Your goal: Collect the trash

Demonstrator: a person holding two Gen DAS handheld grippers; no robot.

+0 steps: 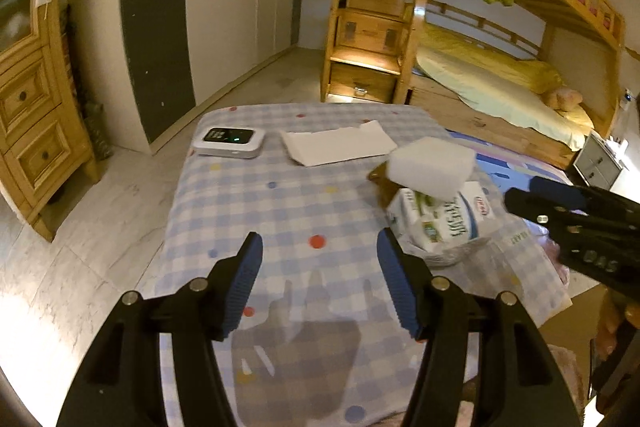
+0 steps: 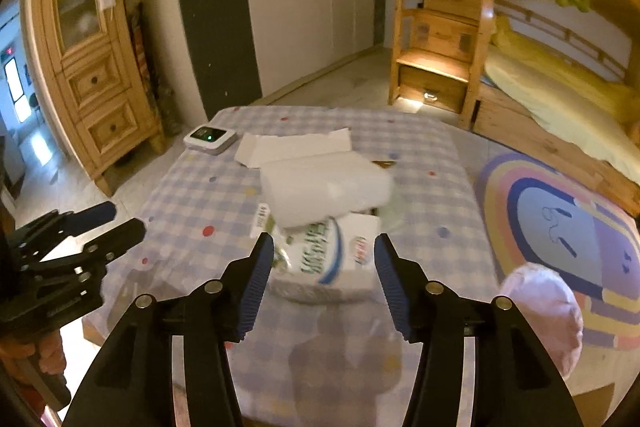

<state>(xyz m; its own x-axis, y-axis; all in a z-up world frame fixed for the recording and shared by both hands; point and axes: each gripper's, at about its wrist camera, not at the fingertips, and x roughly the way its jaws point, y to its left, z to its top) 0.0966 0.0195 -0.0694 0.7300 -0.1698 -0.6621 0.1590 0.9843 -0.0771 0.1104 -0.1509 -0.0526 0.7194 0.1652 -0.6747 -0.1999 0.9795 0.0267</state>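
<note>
A white foam block (image 1: 432, 167) lies on top of a white printed package (image 1: 440, 223) in a clear plastic bag on the checked tablecloth (image 1: 280, 211). In the right wrist view the foam block (image 2: 324, 187) and the package (image 2: 328, 259) sit just ahead of my right gripper (image 2: 324, 267), which is open and empty. My left gripper (image 1: 320, 275) is open and empty over bare cloth, left of the package. A flat white paper piece (image 1: 336, 147) lies farther back; it also shows in the right wrist view (image 2: 292, 147). The right gripper (image 1: 560, 203) appears at the right of the left wrist view.
A small white device (image 1: 230, 141) with a lit screen sits at the table's far left corner. A wooden cabinet (image 1: 32, 131) stands left, a bunk bed (image 1: 500, 87) right, a round rug (image 2: 560, 227) and a pink stool (image 2: 540, 311) beside the table.
</note>
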